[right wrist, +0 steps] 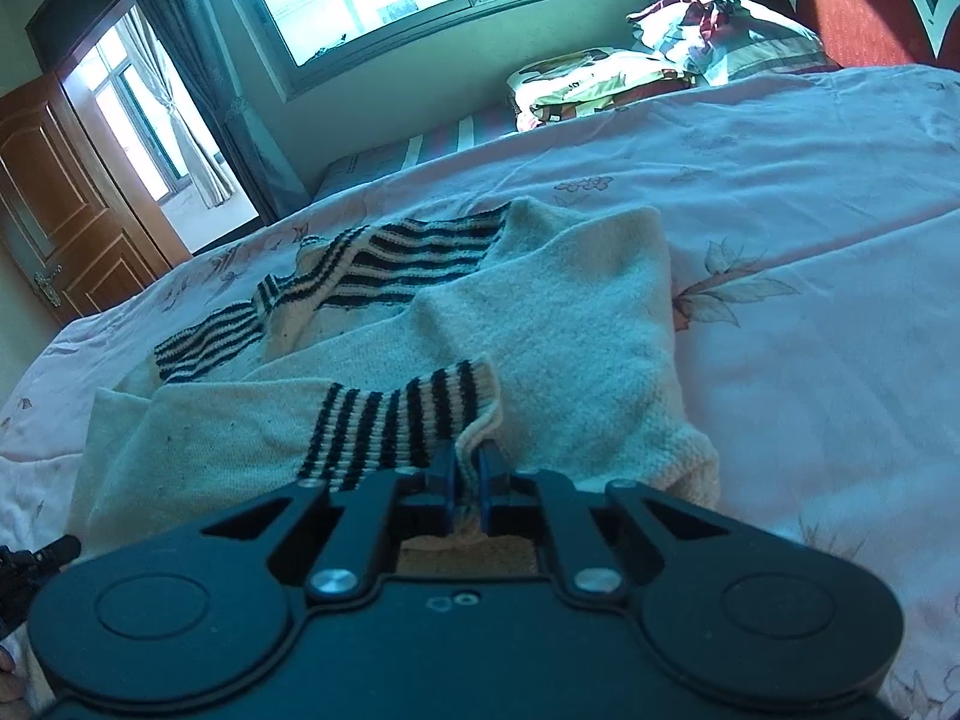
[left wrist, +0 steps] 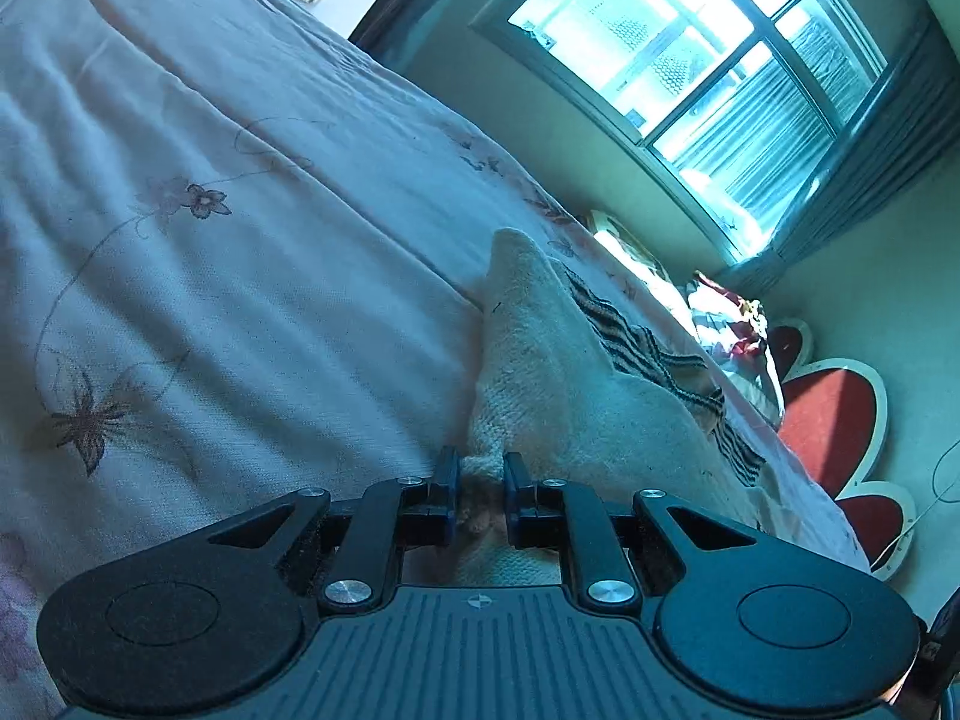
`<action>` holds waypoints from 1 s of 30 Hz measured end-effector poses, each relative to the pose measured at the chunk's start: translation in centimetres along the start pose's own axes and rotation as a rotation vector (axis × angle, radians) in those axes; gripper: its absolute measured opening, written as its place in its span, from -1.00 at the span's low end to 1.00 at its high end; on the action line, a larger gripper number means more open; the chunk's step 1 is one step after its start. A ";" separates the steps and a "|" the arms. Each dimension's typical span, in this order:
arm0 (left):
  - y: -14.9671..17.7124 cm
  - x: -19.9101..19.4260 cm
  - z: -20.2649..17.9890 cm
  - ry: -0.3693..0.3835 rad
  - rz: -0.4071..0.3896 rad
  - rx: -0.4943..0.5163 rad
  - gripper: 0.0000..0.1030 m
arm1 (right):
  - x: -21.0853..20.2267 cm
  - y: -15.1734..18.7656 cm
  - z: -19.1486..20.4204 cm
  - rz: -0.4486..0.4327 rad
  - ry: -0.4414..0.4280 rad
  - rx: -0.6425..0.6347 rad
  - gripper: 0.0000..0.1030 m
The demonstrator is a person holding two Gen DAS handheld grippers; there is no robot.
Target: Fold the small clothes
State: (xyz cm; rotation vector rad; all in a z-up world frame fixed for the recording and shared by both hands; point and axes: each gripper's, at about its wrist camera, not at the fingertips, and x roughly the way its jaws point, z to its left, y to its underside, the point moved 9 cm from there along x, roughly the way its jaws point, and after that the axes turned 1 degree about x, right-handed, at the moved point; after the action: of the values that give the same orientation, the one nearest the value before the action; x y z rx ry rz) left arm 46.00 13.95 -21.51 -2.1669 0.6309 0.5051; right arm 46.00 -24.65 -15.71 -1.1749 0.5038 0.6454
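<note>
Sweater point(right wrist: 540, 324) is thick cream knit wool, fuzzy and matt, with ribbed black-and-cream striped cuff point(right wrist: 402, 420) and coarser ribbing at the hem; bedsheet point(left wrist: 240, 240) is thin pale woven cotton, matt and creased, with a printed floral pattern. Left gripper point(left wrist: 482, 468) and right gripper point(right wrist: 470, 456) have matt black plastic bodies, ridged top plate, shiny round metal screws and blue plastic finger pads. Door point(right wrist: 54, 204) is glossy brown panelled wood, headboard point(right wrist: 858, 6) red fabric with smooth pale trim.
</note>
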 end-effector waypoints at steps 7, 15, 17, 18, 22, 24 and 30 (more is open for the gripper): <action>-1.9 -4.0 -1.6 -0.070 -0.083 0.159 -0.38 | -2.6 -1.1 0.4 -0.066 -0.017 -0.029 -0.73; 1.4 1.1 -5.7 -0.070 0.045 0.421 -0.06 | 0.0 0.3 2.4 -0.018 0.043 -0.197 -0.80; 0.4 0.6 -6.5 -0.072 0.061 0.426 -0.06 | -0.6 -0.4 2.6 -0.020 0.036 -0.196 -0.76; -0.6 0.2 -7.5 -0.055 0.016 0.442 -0.06 | -1.3 -1.2 2.7 -0.062 0.029 -0.194 -0.66; -4.9 2.1 -9.5 -0.053 -0.056 0.487 0.16 | -1.2 -3.3 3.4 -0.131 0.017 -0.166 -0.63; -6.3 4.3 -9.9 -0.052 -0.060 0.506 0.17 | 0.1 -3.3 3.5 -0.111 0.013 -0.163 -0.63; -6.1 9.6 -7.4 -0.111 0.026 0.543 0.17 | 1.4 -1.2 1.2 -0.068 0.077 -0.167 -0.79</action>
State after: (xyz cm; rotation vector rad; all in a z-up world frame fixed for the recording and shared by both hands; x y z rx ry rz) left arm 58.31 8.94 -18.71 -1.6103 0.6477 0.4063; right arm 47.89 -23.52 -15.42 -1.3725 0.4795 0.5942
